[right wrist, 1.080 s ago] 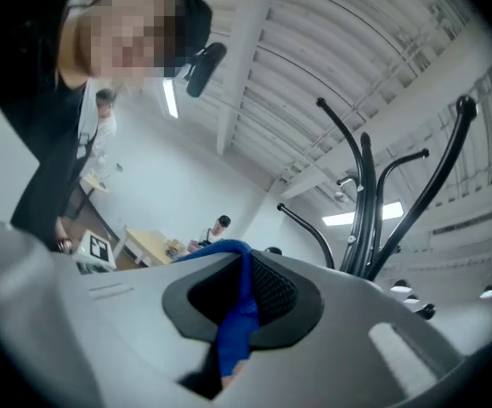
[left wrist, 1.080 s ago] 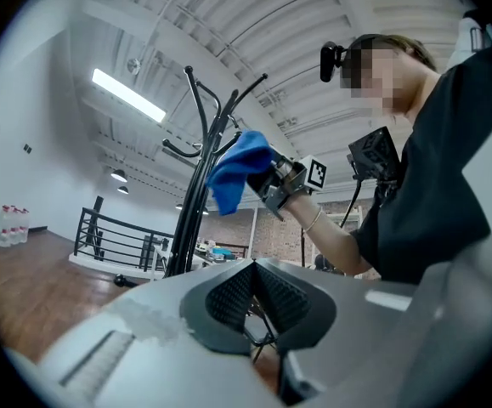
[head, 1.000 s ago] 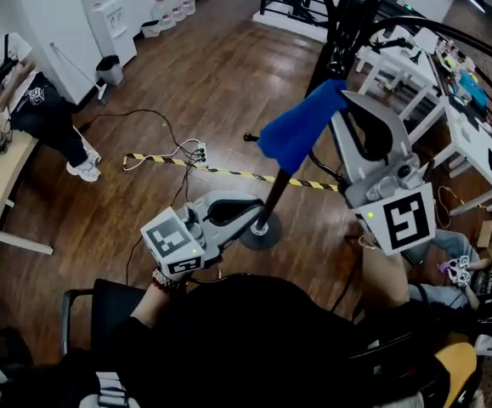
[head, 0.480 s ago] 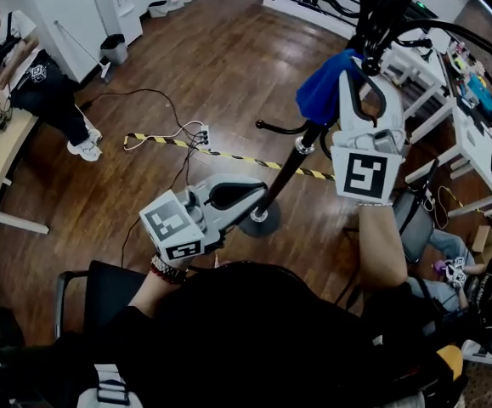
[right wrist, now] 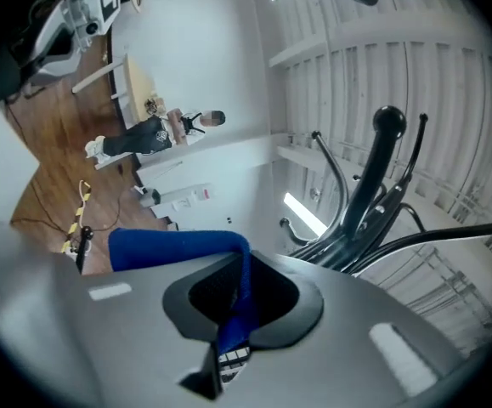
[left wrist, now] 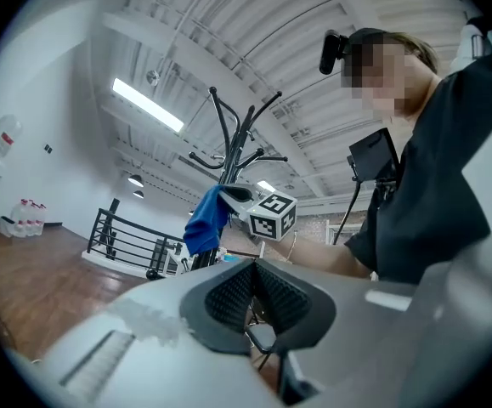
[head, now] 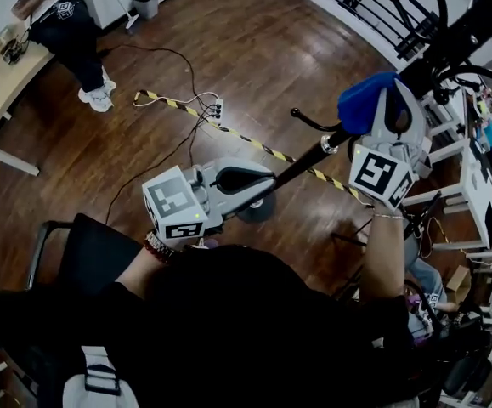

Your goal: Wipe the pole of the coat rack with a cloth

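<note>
The black coat rack pole (head: 305, 161) slants from its round base (head: 258, 211) up toward the top right. My right gripper (head: 387, 102) is shut on a blue cloth (head: 364, 100), and the cloth rests against the pole high up. In the right gripper view the cloth (right wrist: 173, 249) runs down between the pads of the right gripper (right wrist: 237, 300), with the rack's curved hooks (right wrist: 373, 185) beyond. My left gripper (head: 265, 184) sits low by the pole near the base. Its jaws (left wrist: 252, 291) are shut with nothing between them. The left gripper view shows the pole (left wrist: 229, 155) and cloth (left wrist: 205, 221) ahead.
Yellow-black tape (head: 246, 138) and a power strip with cables (head: 215, 109) lie on the wooden floor. A person (head: 71, 24) sits at a desk at top left. A black railing (head: 381, 7) and white tables (head: 466, 168) stand right. A black chair (head: 71, 253) is behind me.
My right gripper has moved up and to the right along the pole with the blue cloth. The left gripper has stayed low by the pole. The head view has tilted.
</note>
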Demonstrator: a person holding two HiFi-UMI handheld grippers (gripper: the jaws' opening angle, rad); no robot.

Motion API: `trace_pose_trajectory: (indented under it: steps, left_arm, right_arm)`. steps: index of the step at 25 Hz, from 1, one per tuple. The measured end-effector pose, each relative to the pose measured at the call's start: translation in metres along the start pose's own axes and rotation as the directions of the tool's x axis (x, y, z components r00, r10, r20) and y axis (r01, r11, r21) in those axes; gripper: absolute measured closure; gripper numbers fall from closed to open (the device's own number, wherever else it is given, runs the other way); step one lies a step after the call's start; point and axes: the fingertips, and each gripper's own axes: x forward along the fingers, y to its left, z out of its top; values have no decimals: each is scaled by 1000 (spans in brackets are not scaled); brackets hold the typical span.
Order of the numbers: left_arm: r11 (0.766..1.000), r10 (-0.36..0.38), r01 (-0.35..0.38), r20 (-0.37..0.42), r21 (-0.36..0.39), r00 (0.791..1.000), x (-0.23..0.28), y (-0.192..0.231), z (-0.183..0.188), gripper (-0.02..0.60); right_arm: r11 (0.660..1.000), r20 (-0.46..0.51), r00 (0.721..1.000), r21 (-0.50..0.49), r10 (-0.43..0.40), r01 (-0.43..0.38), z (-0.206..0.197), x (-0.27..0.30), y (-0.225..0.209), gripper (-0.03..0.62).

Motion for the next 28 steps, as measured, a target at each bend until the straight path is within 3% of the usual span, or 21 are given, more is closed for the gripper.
trace_pose_trajectory:
  steps: [5,11,15,22,28]
  left_arm:
    - [998,-13,15,37,-55,999,-11,0,3,575]
    - [998,5,-4,21,-62,1000,-14,1,-4,575]
    - [999,-7,7,-10,-40,1000,-12,-10,-9,575]
    - [999,8,-8,-6,-40,1000,-24,-14,-9,575]
    - [998,42,-43,-5,-39,999,-41,-15,-13,575]
  right_arm:
    - [990,-88,986,24,142,-140,-12,0,40,571]
    - [961,-167,958,-110,234,-255,-33,-1,95,571]
    - [942,-205,937,-125,282,-311,-46,-6,124,571]
    - [906,-301,884,-118,357,-406,-63,-6,161,571]
    - [886,-391,824,-46,410,-462,-74,-5,181,571]
